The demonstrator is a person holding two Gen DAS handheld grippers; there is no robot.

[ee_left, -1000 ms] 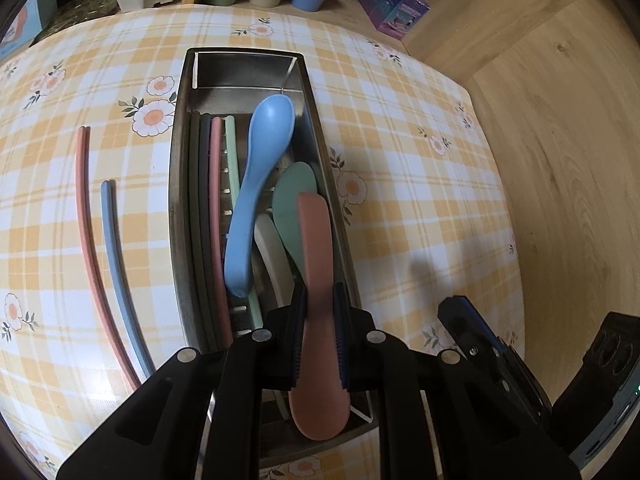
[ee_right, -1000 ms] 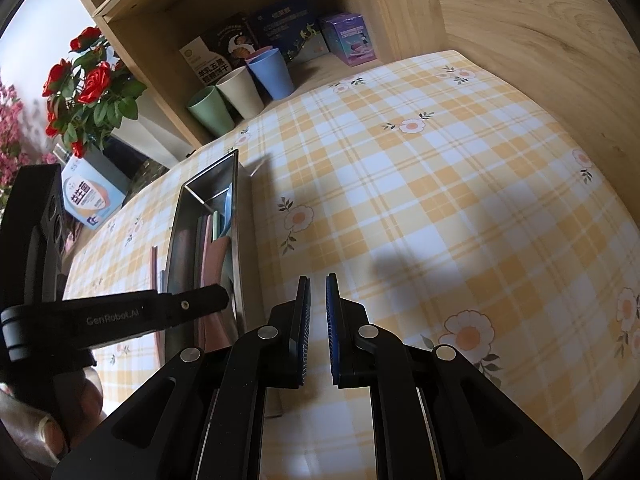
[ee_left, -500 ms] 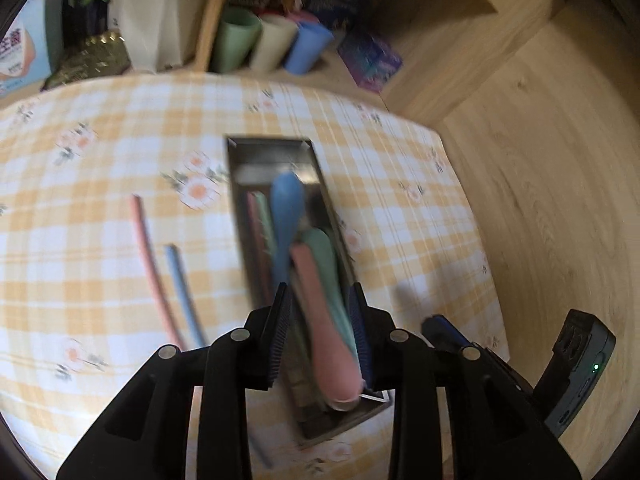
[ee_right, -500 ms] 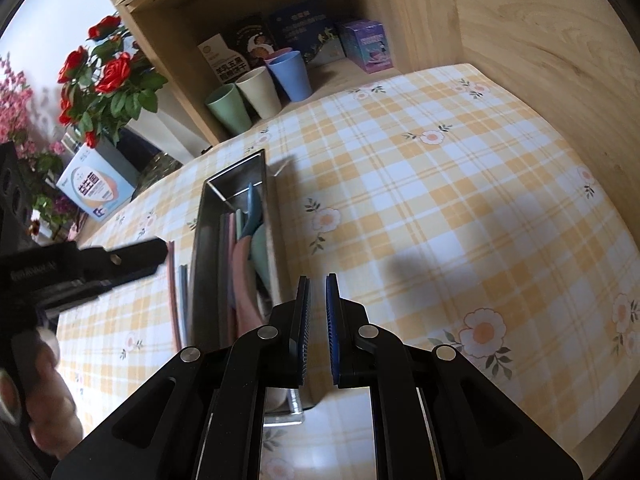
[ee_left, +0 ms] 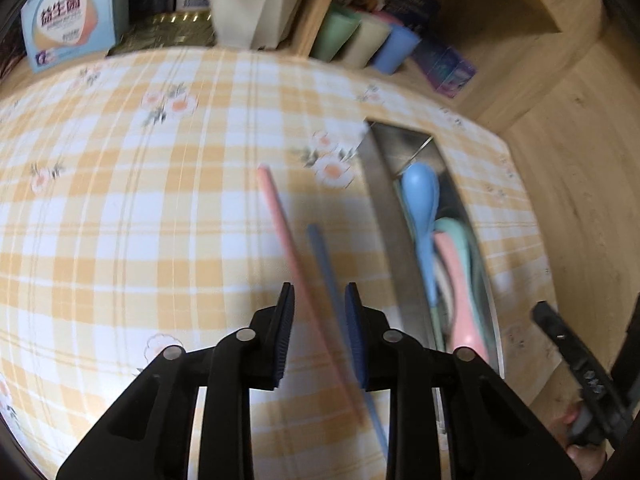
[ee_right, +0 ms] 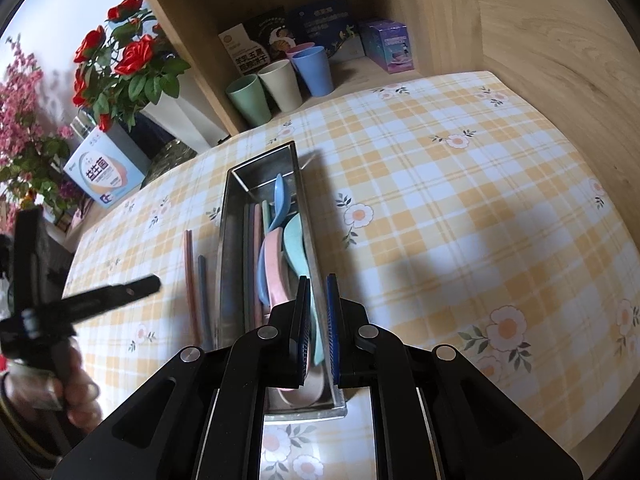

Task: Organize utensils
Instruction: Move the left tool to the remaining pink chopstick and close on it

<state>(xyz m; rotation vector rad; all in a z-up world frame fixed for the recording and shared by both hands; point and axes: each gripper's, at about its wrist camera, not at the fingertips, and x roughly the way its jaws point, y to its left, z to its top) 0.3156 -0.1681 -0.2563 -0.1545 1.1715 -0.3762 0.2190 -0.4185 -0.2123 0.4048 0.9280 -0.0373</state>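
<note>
A steel utensil tray (ee_left: pixel 382 200) (ee_right: pixel 230 216) lies on the checked tablecloth and holds a blue spoon (ee_left: pixel 420 200) (ee_right: pixel 279 200), a pink spoon (ee_left: pixel 460 292) (ee_right: pixel 274 264), a green spoon (ee_right: pixel 296 244) and several chopsticks. A pink chopstick (ee_left: pixel 288 240) (ee_right: pixel 189 276) and a blue chopstick (ee_left: pixel 328 276) (ee_right: pixel 203 296) lie on the cloth left of the tray. My left gripper (ee_left: pixel 320 312) is open and empty above these two chopsticks. My right gripper (ee_right: pixel 318 304) hovers over the tray's near end, jaws nearly closed with a narrow gap, holding nothing.
Green, cream and blue cups (ee_right: pixel 280 84) stand at the shelf's foot behind the table. Boxes (ee_right: pixel 386 44) sit in the shelf. A white vase with red flowers (ee_right: pixel 120 60) and a blue-white box (ee_right: pixel 102 172) stand at the back left. A wooden wall (ee_right: pixel 560 40) borders the right.
My left gripper let go of the pink spoon, which now lies in the tray, opened and swung left over the two loose chopsticks. My right gripper drew back over the tray's near end.
</note>
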